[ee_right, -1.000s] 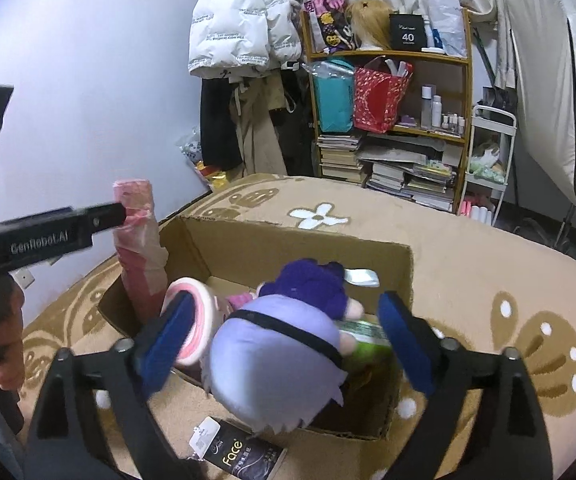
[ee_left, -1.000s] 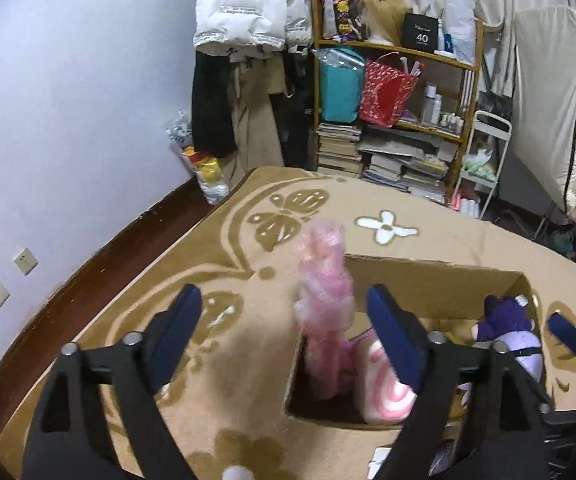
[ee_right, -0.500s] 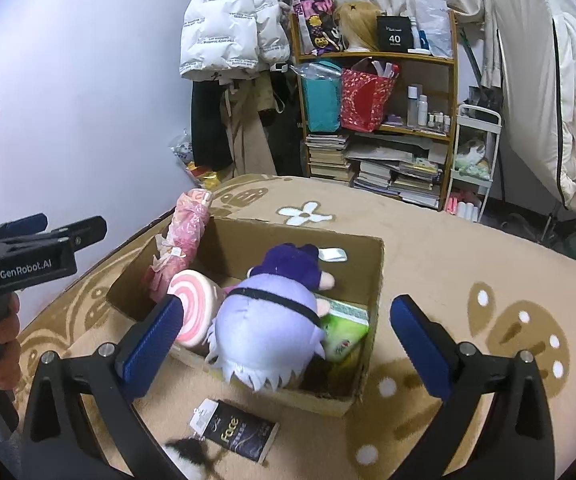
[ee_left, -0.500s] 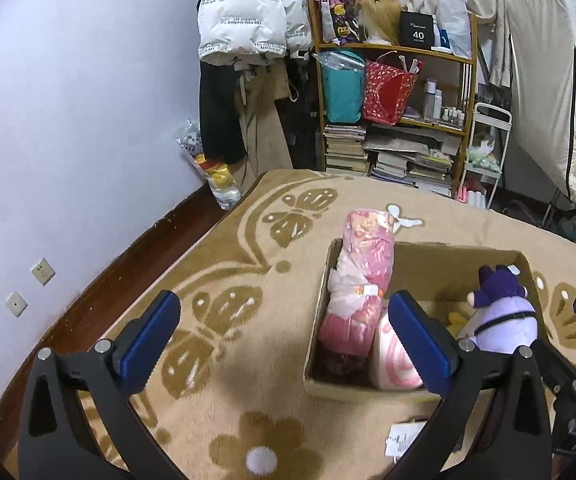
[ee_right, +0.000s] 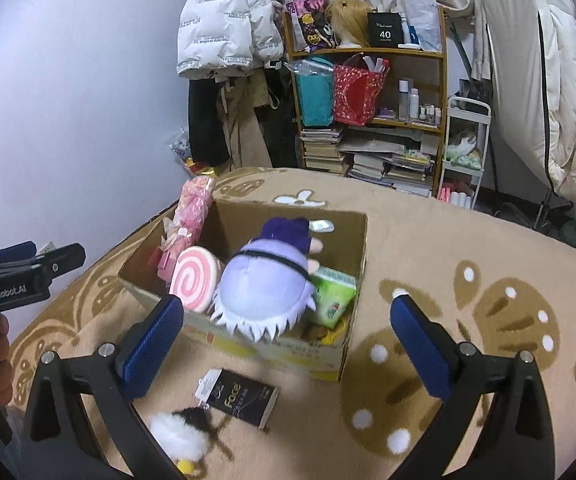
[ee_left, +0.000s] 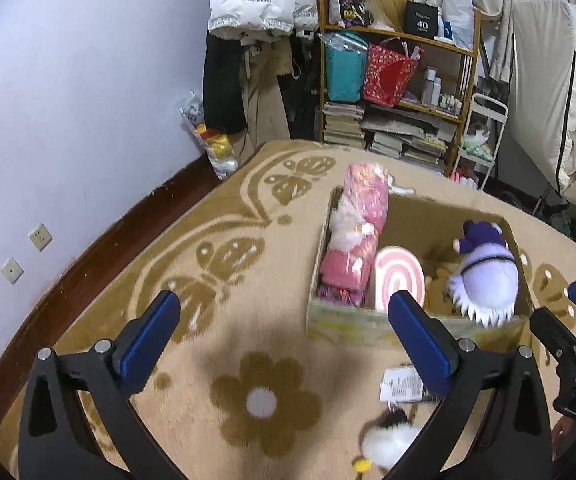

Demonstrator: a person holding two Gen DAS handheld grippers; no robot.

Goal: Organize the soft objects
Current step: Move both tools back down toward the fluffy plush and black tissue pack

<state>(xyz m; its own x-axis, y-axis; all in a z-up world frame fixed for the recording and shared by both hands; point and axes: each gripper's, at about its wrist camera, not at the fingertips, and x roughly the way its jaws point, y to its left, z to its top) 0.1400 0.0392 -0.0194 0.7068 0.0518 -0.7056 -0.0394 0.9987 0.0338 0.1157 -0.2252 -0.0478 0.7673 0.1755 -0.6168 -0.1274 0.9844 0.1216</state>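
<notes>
An open cardboard box [ee_left: 352, 322] [ee_right: 352, 264] sits on a beige patterned blanket. In it stand a pink wrapped bundle [ee_left: 358, 232] [ee_right: 192, 208], a pink swirl cushion [ee_left: 398, 284] [ee_right: 194, 284], a purple plush doll [ee_left: 484, 276] [ee_right: 266, 284] and a green tissue pack [ee_right: 334, 294]. A small white fluffy toy [ee_left: 388, 442] [ee_right: 178, 436] and a black packet [ee_right: 242, 396] lie in front of the box. My left gripper [ee_left: 284, 344] is open and empty, back from the box. My right gripper [ee_right: 284, 344] is open and empty above the box's front edge.
A purple wall runs along the left. A wooden shelf [ee_left: 400, 80] [ee_right: 368, 92] with bags, books and bottles stands at the back, next to hanging coats [ee_left: 256, 20]. A white cart [ee_right: 464, 148] stands right of the shelf.
Both grippers have pulled back and up from the box. The pink bundle, held upright a second ago, now leans in the box's left end. The white fluffy toy has come into view.
</notes>
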